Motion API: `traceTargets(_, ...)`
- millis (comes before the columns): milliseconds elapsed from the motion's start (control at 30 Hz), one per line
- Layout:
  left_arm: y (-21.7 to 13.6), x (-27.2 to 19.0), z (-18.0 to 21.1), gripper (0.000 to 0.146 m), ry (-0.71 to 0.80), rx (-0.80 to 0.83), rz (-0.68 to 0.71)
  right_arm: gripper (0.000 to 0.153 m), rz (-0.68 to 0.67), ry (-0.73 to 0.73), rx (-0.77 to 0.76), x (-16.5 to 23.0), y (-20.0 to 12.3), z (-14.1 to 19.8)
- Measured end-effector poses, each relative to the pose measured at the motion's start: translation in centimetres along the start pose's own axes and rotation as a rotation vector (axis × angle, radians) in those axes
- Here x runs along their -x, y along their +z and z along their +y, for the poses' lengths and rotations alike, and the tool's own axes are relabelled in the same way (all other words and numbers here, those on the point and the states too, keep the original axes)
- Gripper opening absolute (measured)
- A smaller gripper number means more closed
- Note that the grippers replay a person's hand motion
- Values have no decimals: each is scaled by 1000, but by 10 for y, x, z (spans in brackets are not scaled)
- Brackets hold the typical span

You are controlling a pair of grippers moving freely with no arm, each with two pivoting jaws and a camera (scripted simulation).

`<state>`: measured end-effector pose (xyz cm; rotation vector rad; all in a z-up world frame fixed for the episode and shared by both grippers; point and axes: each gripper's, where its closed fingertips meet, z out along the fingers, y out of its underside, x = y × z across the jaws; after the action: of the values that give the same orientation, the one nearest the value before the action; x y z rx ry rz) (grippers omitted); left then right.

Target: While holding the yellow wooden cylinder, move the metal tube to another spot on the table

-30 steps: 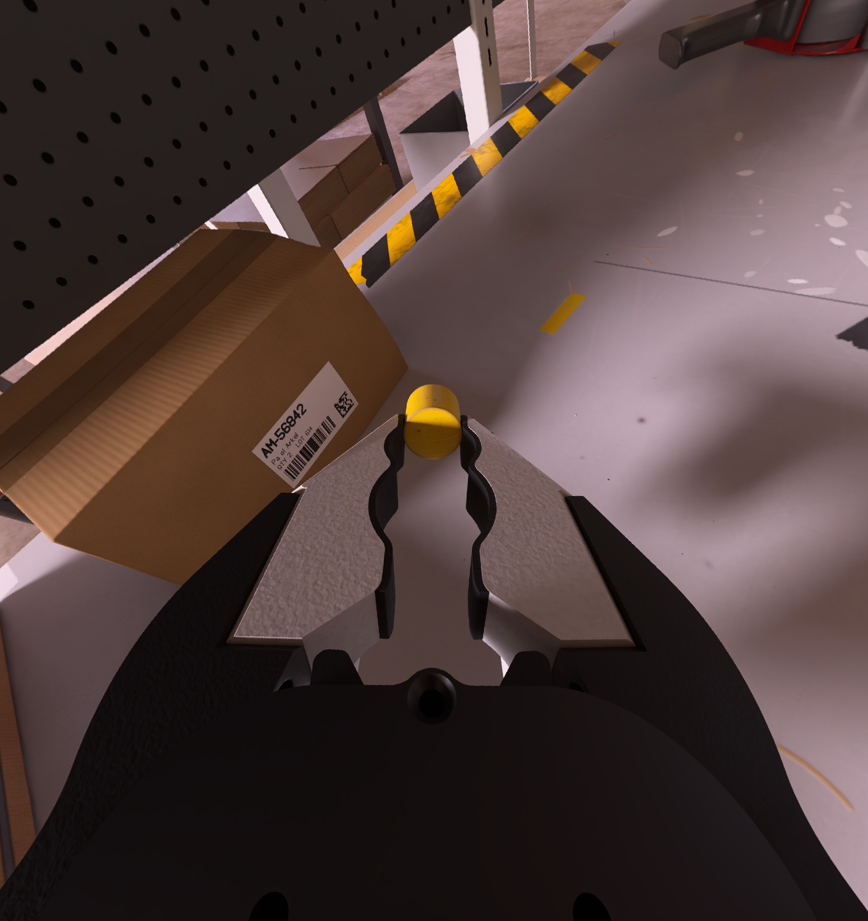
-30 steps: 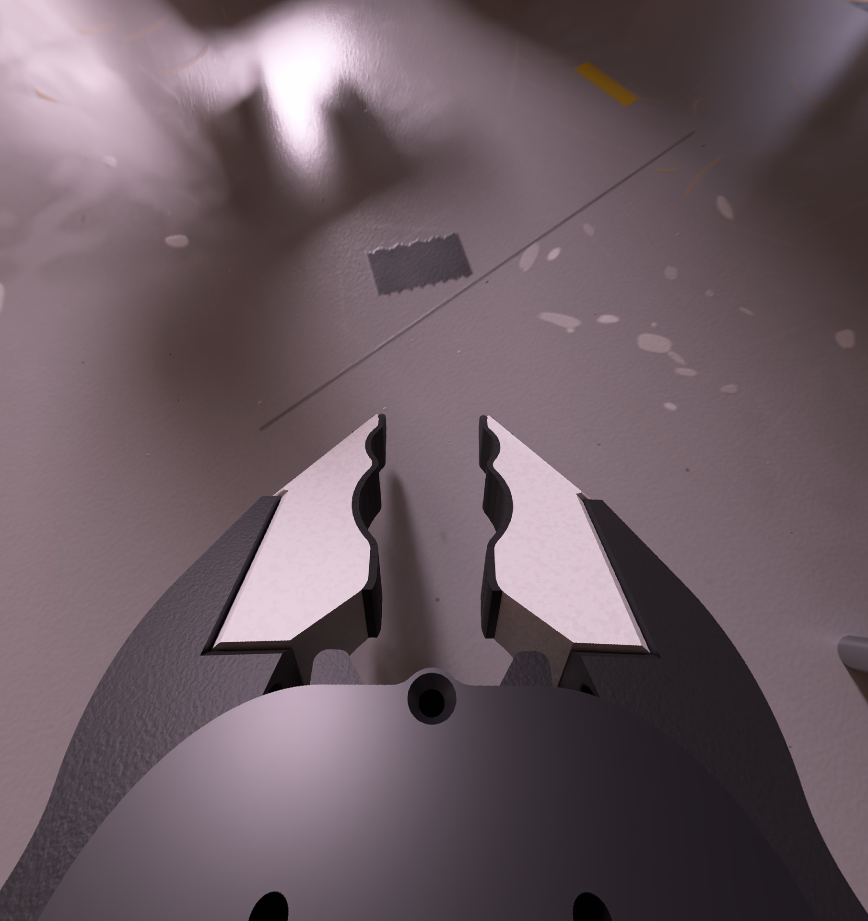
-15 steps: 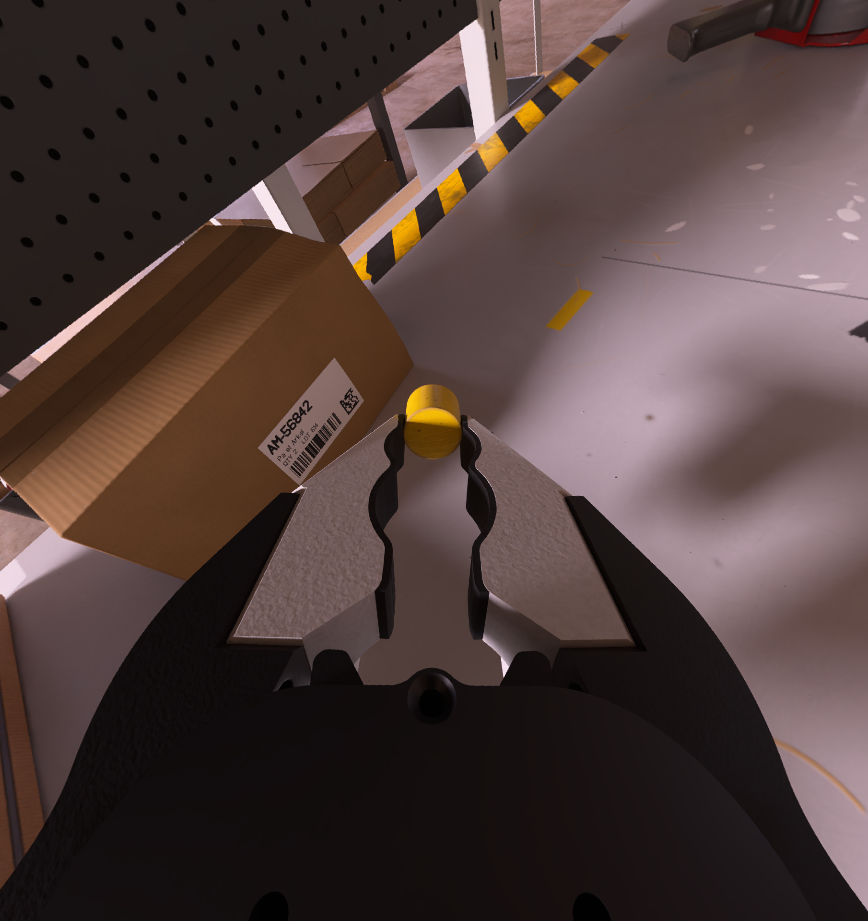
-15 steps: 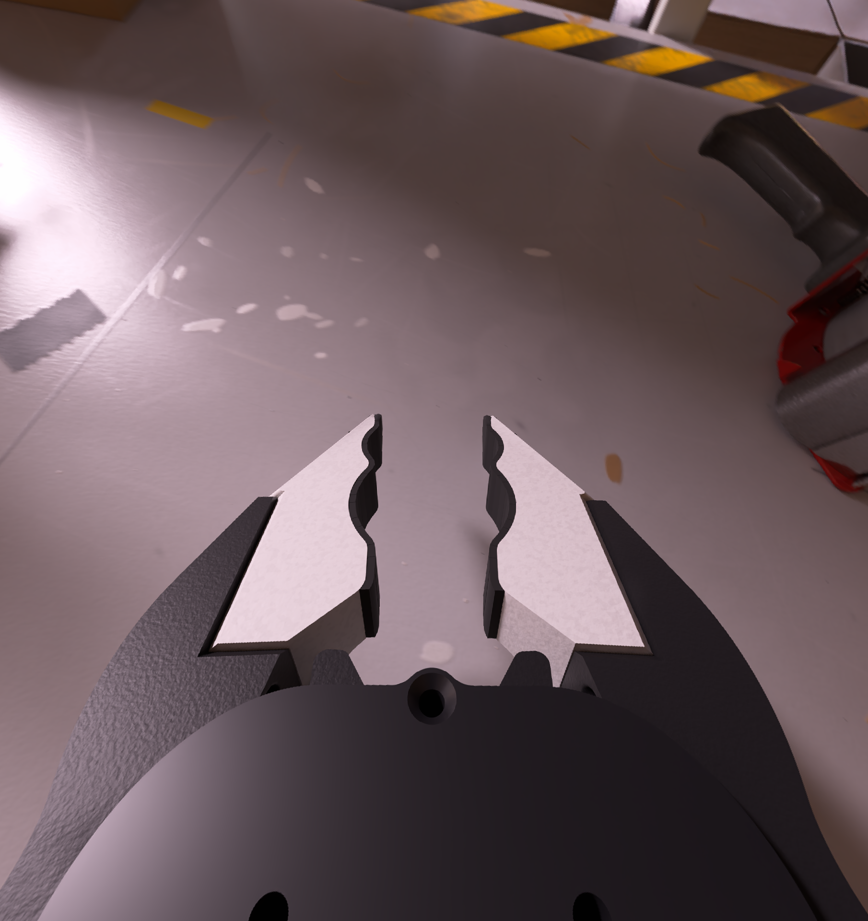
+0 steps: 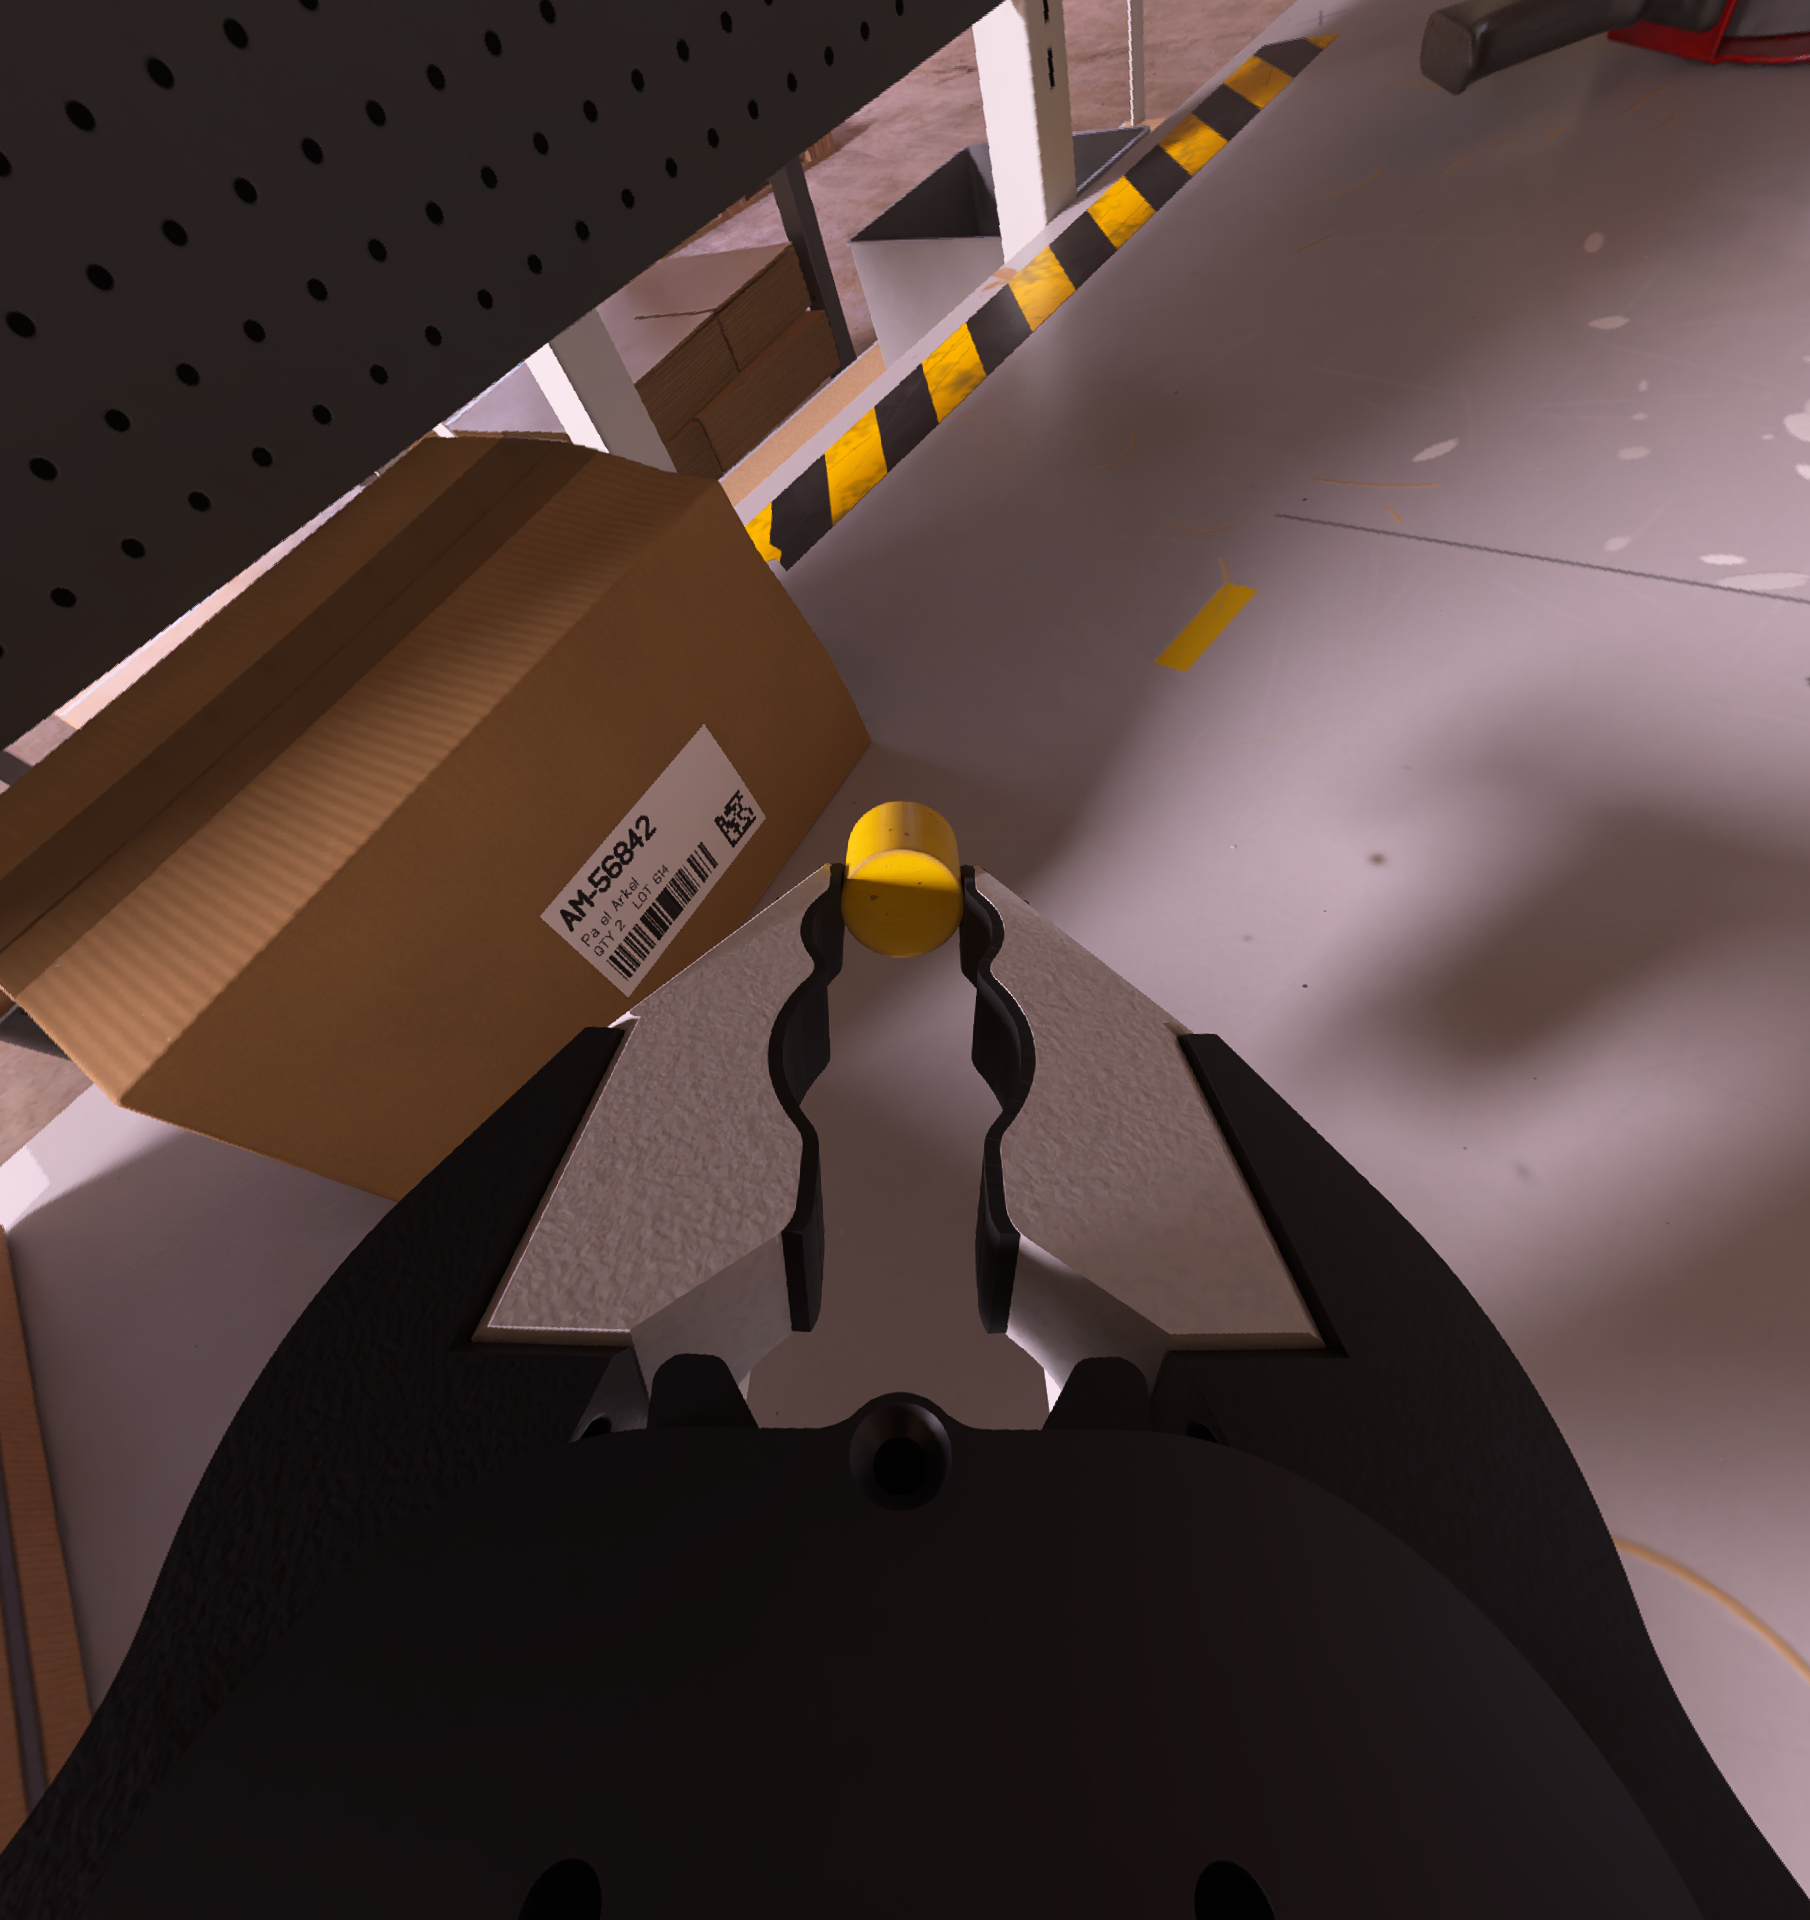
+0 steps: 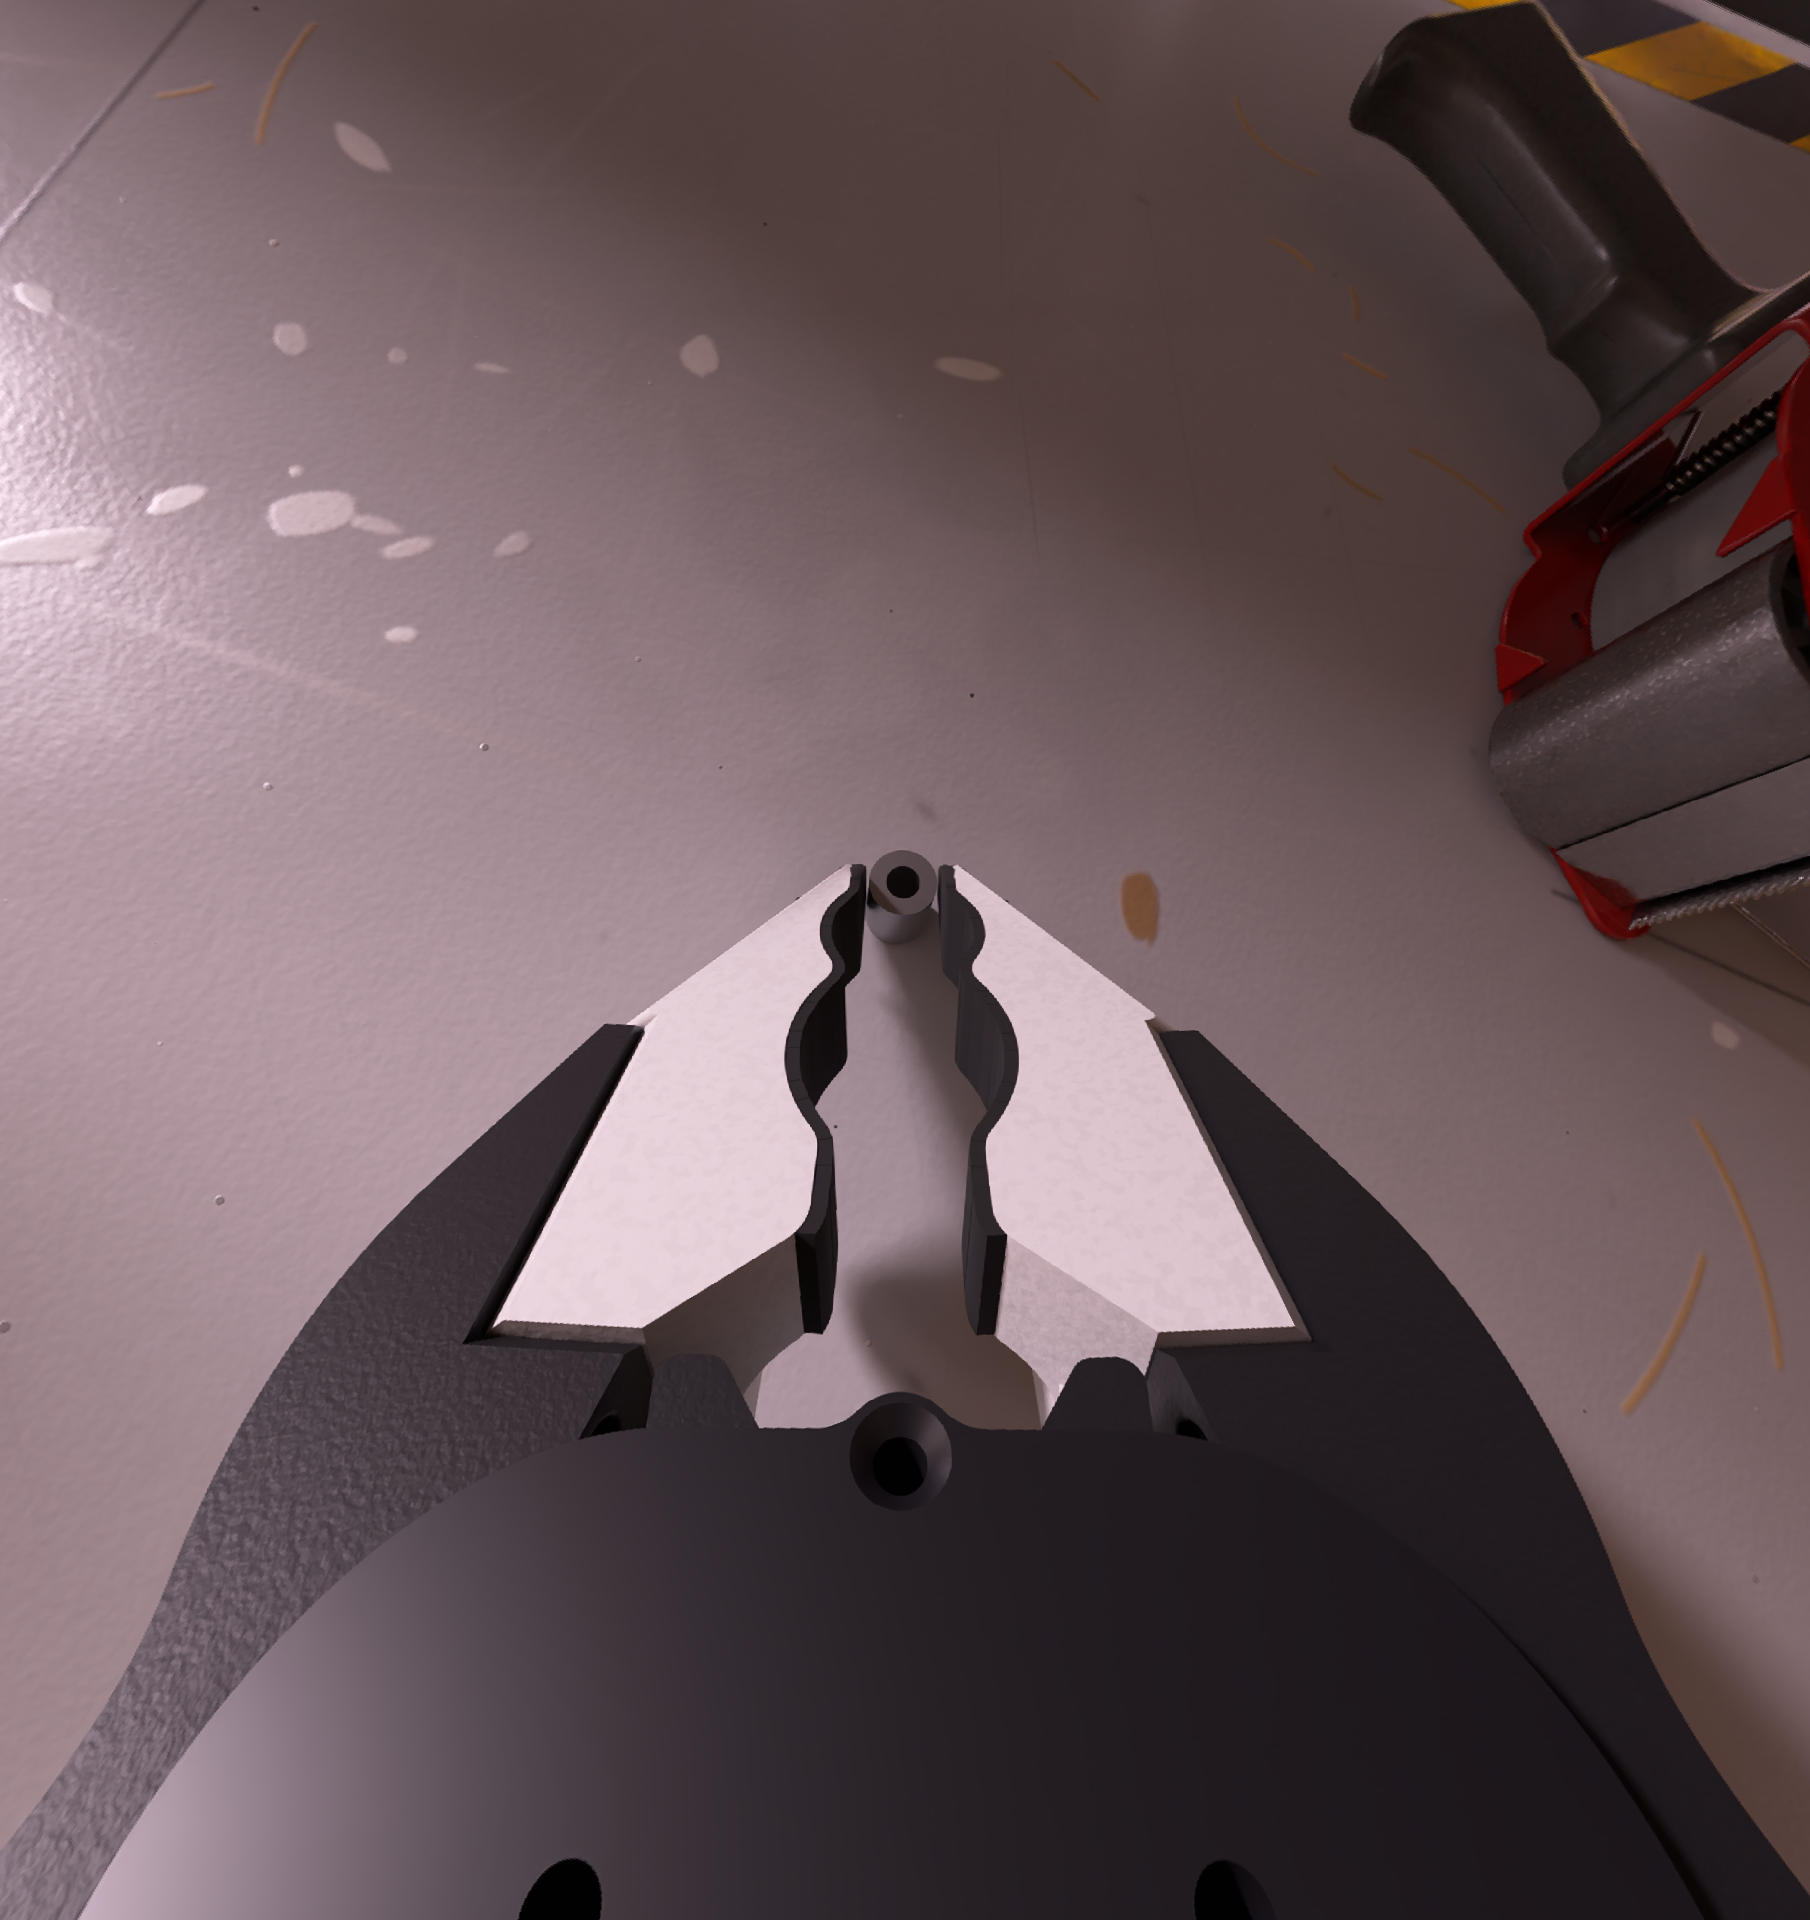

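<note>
My left gripper [image 5: 901, 883] is shut on the yellow wooden cylinder [image 5: 901, 904] and holds it by the fingertips above the grey table [image 5: 1400, 935], next to a cardboard box. In the right wrist view, my right gripper [image 6: 903, 883] is shut on the small grey metal tube [image 6: 901, 909]. The tube sits between the very tips, with its hollow end facing the camera. I cannot tell whether the tube rests on the paint-flecked table [image 6: 568, 727] or hangs just above it.
A labelled cardboard box [image 5: 361, 810] lies left of the left gripper under a black pegboard [image 5: 309, 208]. A yellow-black striped table edge [image 5: 984, 343] runs behind. A red tape dispenser [image 6: 1690, 644] with a black handle [image 6: 1535, 208] lies right of the right gripper.
My right gripper swung across the table toward the tape dispenser, and its fingers closed on the metal tube. My left gripper kept the yellow cylinder and barely shifted.
</note>
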<state>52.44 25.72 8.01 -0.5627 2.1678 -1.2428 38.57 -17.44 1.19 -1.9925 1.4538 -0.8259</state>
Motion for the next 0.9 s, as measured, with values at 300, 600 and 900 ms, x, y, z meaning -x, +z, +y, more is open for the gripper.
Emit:
traceTargets(300, -1, 0, -1, 21, 2, -1, -2, 12, -76, -32, -96, 19, -15, -23)
traceTargets(600, -7, -6, -11, 21, 26, -40, 5, 12, -444, -133, -175, 128, -48, -31)
traceTargets(900, -4, -8, -8, 21, 17, -32, 15, 12, -505, -255, -76, 175, -49, 5)
